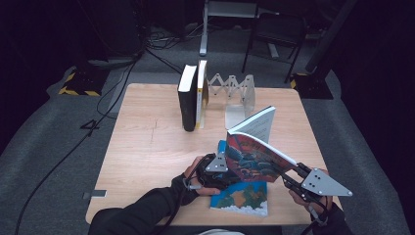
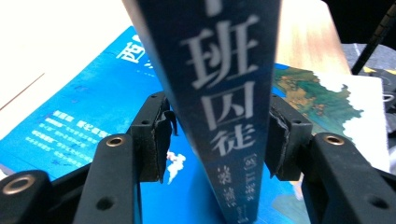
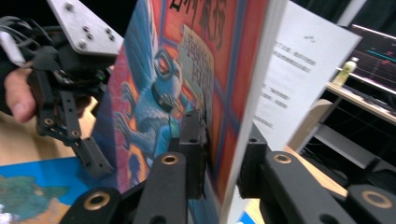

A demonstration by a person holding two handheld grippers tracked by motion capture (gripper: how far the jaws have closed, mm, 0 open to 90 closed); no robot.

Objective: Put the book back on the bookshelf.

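Observation:
A book with a red and blue creature cover is held tilted above the table, between both grippers. My left gripper is shut on its dark blue spine, one jaw on each side. My right gripper is shut on the front cover and some pages at the opposite edge. A white printed page fans open behind. The left gripper also appears at the left of the right gripper view. Under the held book, a blue book lies flat.
Two books, one black and one with a yellow spine, stand upright at the back of the wooden table. A white accordion bookend stands to their right. A chair and cables lie beyond the table.

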